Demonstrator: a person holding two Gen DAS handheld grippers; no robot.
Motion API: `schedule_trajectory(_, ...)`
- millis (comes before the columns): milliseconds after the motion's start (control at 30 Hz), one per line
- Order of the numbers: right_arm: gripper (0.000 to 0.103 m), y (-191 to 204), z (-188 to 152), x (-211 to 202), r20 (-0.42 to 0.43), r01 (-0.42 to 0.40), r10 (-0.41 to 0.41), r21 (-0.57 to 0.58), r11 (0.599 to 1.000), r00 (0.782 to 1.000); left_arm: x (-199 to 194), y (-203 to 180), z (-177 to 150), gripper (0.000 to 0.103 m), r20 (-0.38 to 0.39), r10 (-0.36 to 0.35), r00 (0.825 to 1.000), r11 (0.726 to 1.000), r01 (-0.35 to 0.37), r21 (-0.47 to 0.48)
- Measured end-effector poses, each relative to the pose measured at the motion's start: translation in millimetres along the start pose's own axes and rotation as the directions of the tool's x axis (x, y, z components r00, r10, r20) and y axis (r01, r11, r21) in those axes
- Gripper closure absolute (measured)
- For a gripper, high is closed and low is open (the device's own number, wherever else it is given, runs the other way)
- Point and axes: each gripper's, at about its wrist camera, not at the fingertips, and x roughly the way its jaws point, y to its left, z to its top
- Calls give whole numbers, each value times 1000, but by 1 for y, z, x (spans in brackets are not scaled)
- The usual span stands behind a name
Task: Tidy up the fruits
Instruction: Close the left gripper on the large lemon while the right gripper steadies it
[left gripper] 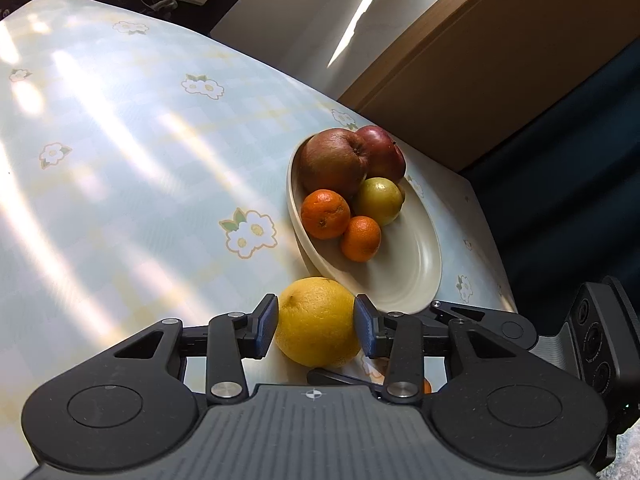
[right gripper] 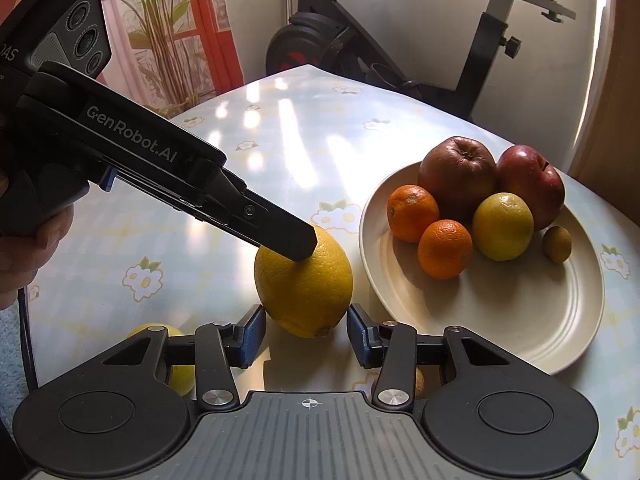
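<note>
A big yellow lemon (left gripper: 316,322) rests on the flowered tablecloth just in front of a cream oval plate (left gripper: 416,276). My left gripper (left gripper: 316,328) is shut on it, one blue pad against each side. In the right wrist view one left finger (right gripper: 284,232) lies across the top of the lemon (right gripper: 308,288). My right gripper (right gripper: 306,334) is open, its tips flanking the lemon's near end with thin gaps. The plate (right gripper: 500,320) holds two red apples (right gripper: 458,172), two mandarins (right gripper: 444,248), a yellow-green fruit (right gripper: 502,226) and a small brown fruit (right gripper: 557,244).
A second yellow fruit (right gripper: 180,376) and a brownish one (right gripper: 419,384) lie partly hidden under my right gripper. A hand (right gripper: 24,248) holds the left gripper. The table's far edge meets an exercise bike (right gripper: 340,32) and a plant (right gripper: 168,40); a wooden cabinet (left gripper: 500,60) stands beside the plate's end.
</note>
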Motion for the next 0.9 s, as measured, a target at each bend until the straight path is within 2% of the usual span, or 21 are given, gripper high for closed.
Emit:
schedule_trajectory(133, 62, -2, -1, -13, 35, 14, -14, 1, 1000, 999, -6, -11, 3, 61, 11, 3, 1000, 999, -3, 36)
schedule_trajectory(233, 62, -8, -2, -14, 21, 17, -18, 16, 1000, 1000, -4, -19, 6, 61, 5, 1, 1000, 998, -1, 69)
schedule_trajectory(467, 62, -7, -6, -8, -4, 18, -18, 16, 1000, 1000, 8, -16, 4, 62, -33, 10, 999, 999, -8, 51)
schedule_trajectory(567, 57, -7, -3, -6, -9, 22, -22, 7, 1000, 1000, 8, -13, 5, 62, -33, 2, 999, 999, -1, 46)
schedule_trajectory(733, 56, -7, 1, 1, -23, 16, -16, -5, 1000, 1000, 12, -16, 5, 62, -35, 6, 999, 998, -4, 65)
schedule_trajectory(900, 57, -6, -3, -5, 7, 10, -10, 1, 1000, 1000, 10, -19, 5, 62, -36, 17, 999, 997, -14, 77)
